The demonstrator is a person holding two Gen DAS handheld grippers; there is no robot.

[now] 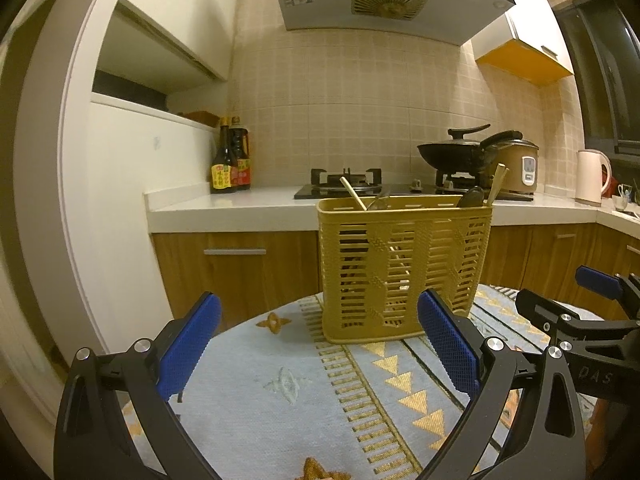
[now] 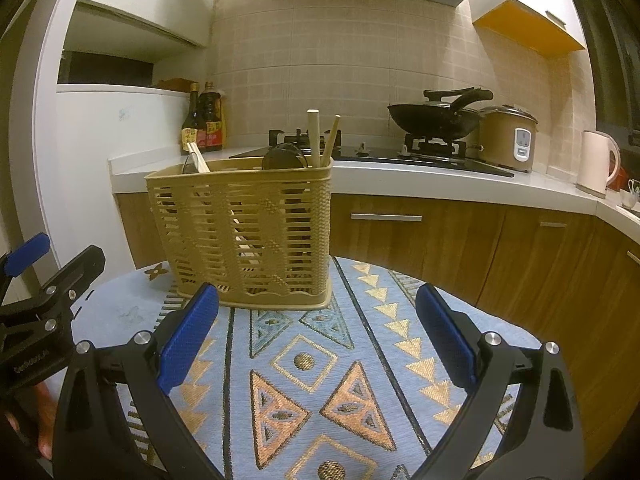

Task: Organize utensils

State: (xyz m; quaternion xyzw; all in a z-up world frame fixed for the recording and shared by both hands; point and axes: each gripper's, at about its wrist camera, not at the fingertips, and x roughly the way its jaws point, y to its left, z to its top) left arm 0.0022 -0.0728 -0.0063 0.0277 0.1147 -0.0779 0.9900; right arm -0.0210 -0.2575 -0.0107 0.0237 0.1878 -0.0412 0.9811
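On the small round table [image 2: 500, 320] with its patterned blue cloth, near the far edge, one tan slotted basket [image 2: 248, 236] stands upright, already carrying the utensils that the job is about. No loose piece lies on the cloth as far as I can see, so I judge the sorting to be done or nearly so.

Going from left to right: the left gripper [image 1: 320, 344] hangs low over the near left side of the table, its two blue pads spread wide with nothing between them, pointed at the basket as if ready to steady it. The basket comes next. At its left end one pale wooden stick [image 2: 199, 157] and one dark rounded utensil [image 2: 189, 163] lean against the rim; toward its right end sit one dark round ladle head [image 2: 283, 157] and two wooden handles [image 2: 314, 138], propped upright by the basket's corner. More pieces show faintly through the slots, but I cannot count them. The right gripper [image 2: 318, 340] hovers over the near right side of the table, also gaping wide and empty, just short of the basket.
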